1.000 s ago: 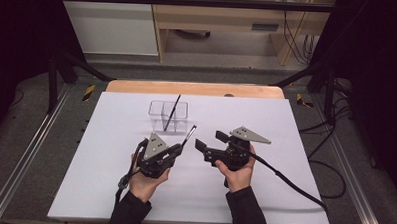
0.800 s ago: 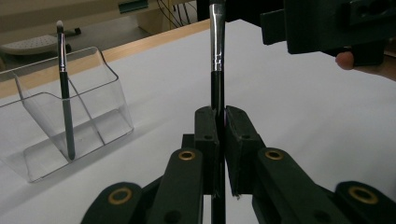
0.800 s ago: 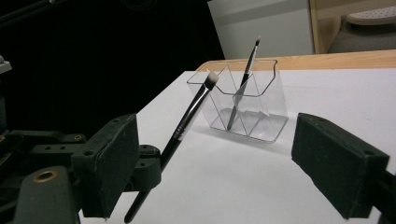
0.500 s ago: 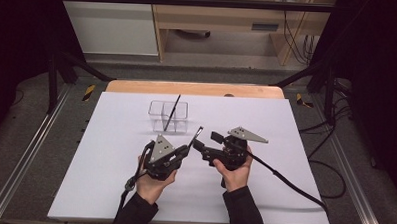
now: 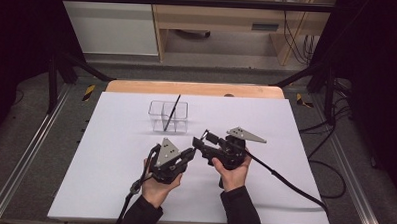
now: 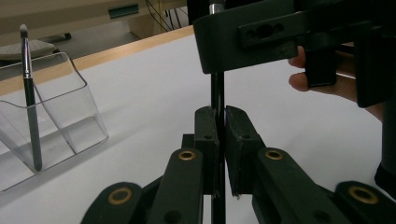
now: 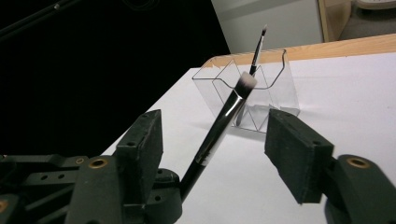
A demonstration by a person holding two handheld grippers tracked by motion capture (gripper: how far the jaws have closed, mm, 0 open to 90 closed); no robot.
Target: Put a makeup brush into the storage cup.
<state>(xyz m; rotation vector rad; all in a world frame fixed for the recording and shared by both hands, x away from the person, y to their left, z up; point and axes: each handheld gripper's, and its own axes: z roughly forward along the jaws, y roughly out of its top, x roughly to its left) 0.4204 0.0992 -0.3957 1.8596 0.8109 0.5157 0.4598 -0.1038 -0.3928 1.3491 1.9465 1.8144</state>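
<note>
The brush (image 7: pixel 219 126) is gripped at its handle by the left gripper (image 5: pixel 187 155), tilted upward, near the worktop's middle. It is flanked by the right gripper (image 7: pixel 215 144), whose jaws, just closing, stand apart without touching. No writing can be read.

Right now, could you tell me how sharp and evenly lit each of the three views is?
High view: the white table is bright and evenly lit, with dark surroundings and soft shadows. Left gripper view: the near fingers are dim and slightly soft, while the clear holder shows faint reflections. Right gripper view: the makeup brush is fairly sharp and glints, against a black left background.
</note>
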